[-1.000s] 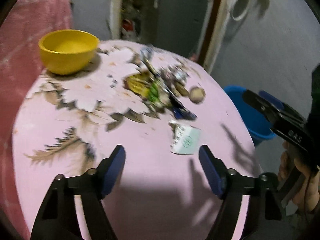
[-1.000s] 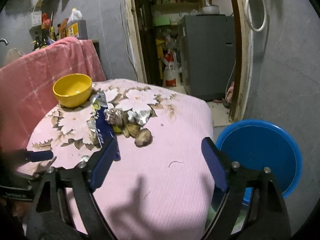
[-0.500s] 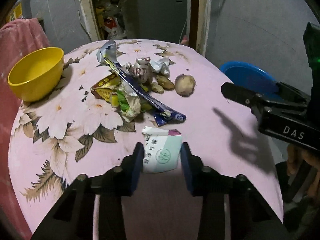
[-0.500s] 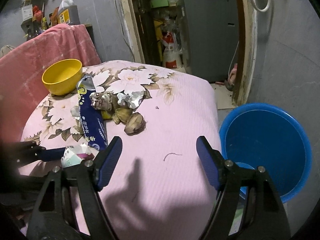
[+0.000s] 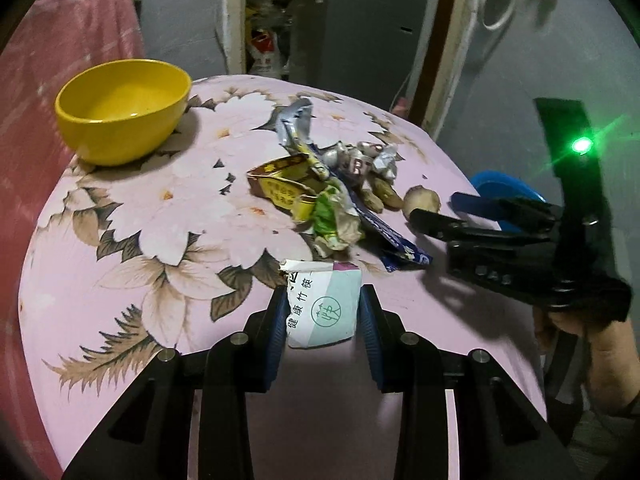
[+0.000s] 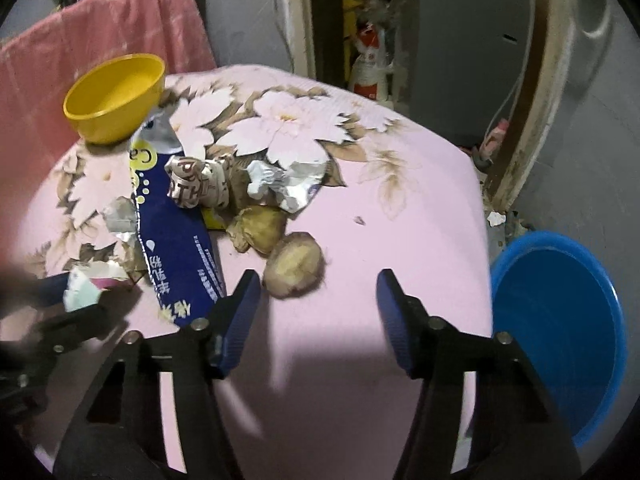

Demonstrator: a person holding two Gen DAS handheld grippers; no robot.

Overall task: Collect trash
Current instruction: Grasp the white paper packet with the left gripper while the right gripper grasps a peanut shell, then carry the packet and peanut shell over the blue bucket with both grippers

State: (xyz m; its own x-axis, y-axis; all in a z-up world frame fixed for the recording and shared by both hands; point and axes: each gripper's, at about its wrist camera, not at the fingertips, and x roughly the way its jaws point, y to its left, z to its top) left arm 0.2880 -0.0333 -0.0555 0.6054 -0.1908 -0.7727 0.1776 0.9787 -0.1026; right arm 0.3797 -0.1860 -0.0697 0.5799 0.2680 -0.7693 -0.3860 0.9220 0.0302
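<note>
A heap of trash [image 5: 332, 196] lies mid-table: a long blue wrapper [image 6: 172, 236], crumpled foil [image 6: 288, 184], a yellow packet [image 5: 284, 184], green and white scraps, brown peel lumps [image 6: 294, 264]. My left gripper [image 5: 323, 312] is shut on a white and pale green paper packet [image 5: 324, 304] at the near side of the heap. My right gripper [image 6: 318, 308] is open and empty, its left finger [image 6: 240, 308] just short of a brown lump; it shows at the right in the left wrist view [image 5: 472, 220].
A yellow bowl [image 5: 122, 110] stands at the table's far left on the pink flowered cloth [image 6: 360, 208]. A blue basin [image 6: 556, 320] sits on the floor to the right of the table. A pink towel [image 6: 100, 28] hangs behind; a doorway and grey cabinet beyond.
My left gripper moved up to the paper packet and shut on it. My right gripper came closer to the heap and its fingers narrowed somewhat but stay open.
</note>
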